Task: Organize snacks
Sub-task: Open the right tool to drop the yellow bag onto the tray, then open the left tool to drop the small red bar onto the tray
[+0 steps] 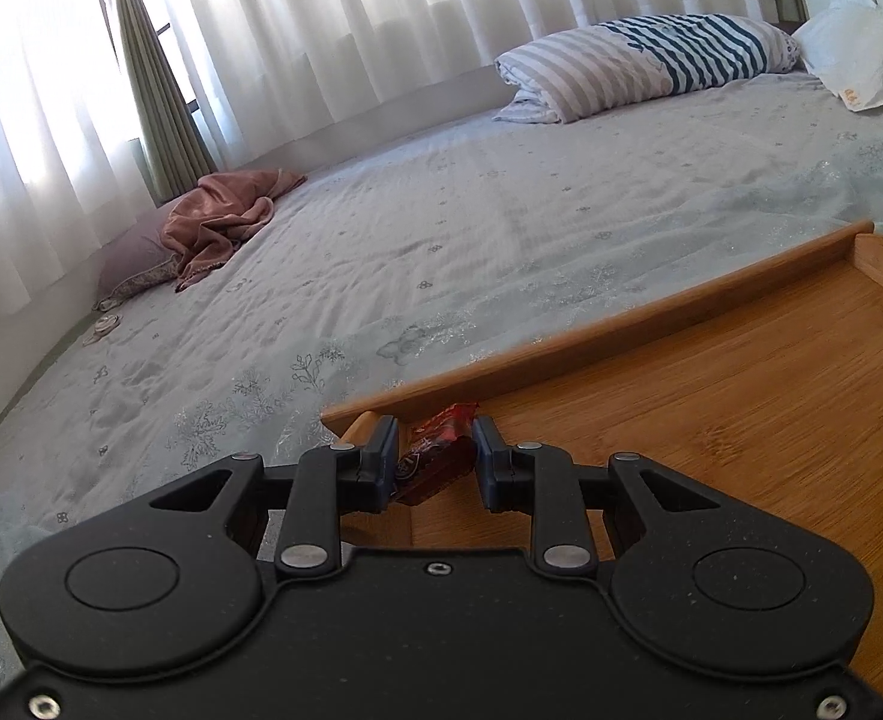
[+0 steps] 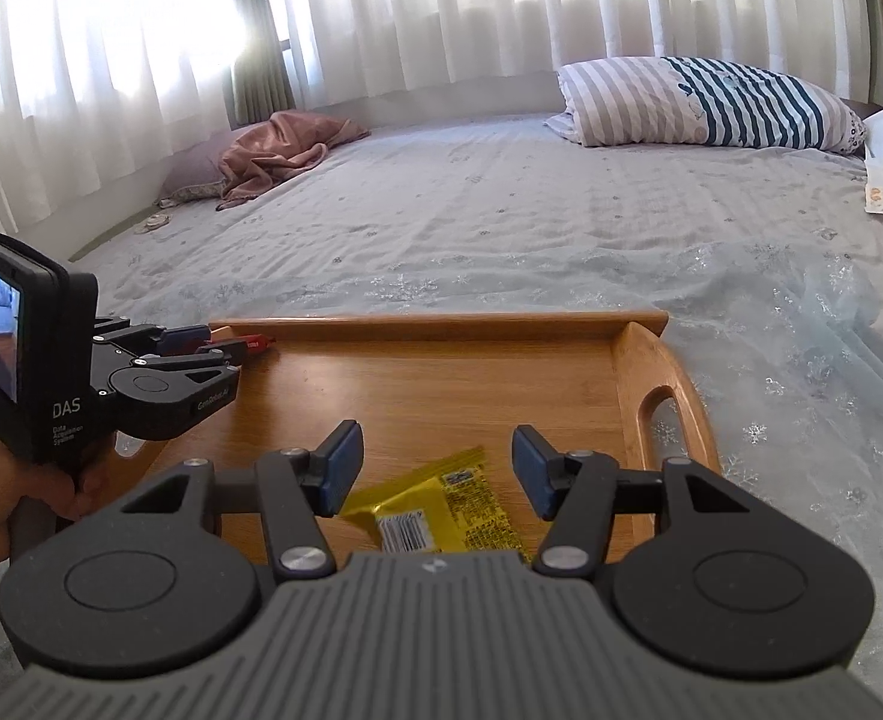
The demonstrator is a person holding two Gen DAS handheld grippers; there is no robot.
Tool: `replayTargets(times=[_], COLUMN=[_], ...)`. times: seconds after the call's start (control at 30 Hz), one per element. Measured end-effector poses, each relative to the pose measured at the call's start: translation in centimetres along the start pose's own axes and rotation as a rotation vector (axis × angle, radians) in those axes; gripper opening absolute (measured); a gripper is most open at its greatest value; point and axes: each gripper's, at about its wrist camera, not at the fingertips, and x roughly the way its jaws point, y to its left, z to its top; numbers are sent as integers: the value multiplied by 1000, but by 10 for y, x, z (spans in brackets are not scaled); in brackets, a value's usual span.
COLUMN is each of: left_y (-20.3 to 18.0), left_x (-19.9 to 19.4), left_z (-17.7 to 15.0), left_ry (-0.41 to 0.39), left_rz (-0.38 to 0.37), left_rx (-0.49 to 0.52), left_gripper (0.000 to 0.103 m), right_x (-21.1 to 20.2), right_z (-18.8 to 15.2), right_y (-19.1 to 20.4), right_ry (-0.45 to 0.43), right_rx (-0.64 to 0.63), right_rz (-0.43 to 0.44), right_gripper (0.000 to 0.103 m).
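My left tongs (image 1: 435, 456) grip a red snack packet (image 1: 441, 450) at the lower centre, apparently over the wooden tray (image 1: 741, 396)'s corner. My right tongs (image 2: 435, 468) gape empty above a yellow snack packet (image 2: 441, 510) lying on the tray, lower centre.

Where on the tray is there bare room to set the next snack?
The wooden tray is bare across its middle and right, up to the handle. Occupied: far left corner, left gripper with red snack; near edge, yellow packet under the right gripper.
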Motion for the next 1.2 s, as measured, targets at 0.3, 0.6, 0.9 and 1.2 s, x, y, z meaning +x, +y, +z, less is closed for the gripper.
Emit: replayTargets(times=[0.3,0.6,0.9,1.2], left_y=[8,15,14,25], left_x=[12,-12,-76,-120], left_z=[2,1,-2,-25], left_ry=[68,24,-99,-144], left_rz=[-31,-80,-142,-168], left_rx=[-30,-76,-52,-69], left_gripper=[38,56,64,66], right_x=[-3,7,26,34], right_z=[1,-15,-26,-15], right_y=[-4,-3,5,17], right_ry=[26,177,238,212], right_rx=[-35,-188,-222,-141], right_rz=[8,5,27,26], right_gripper=[72,91,89,58])
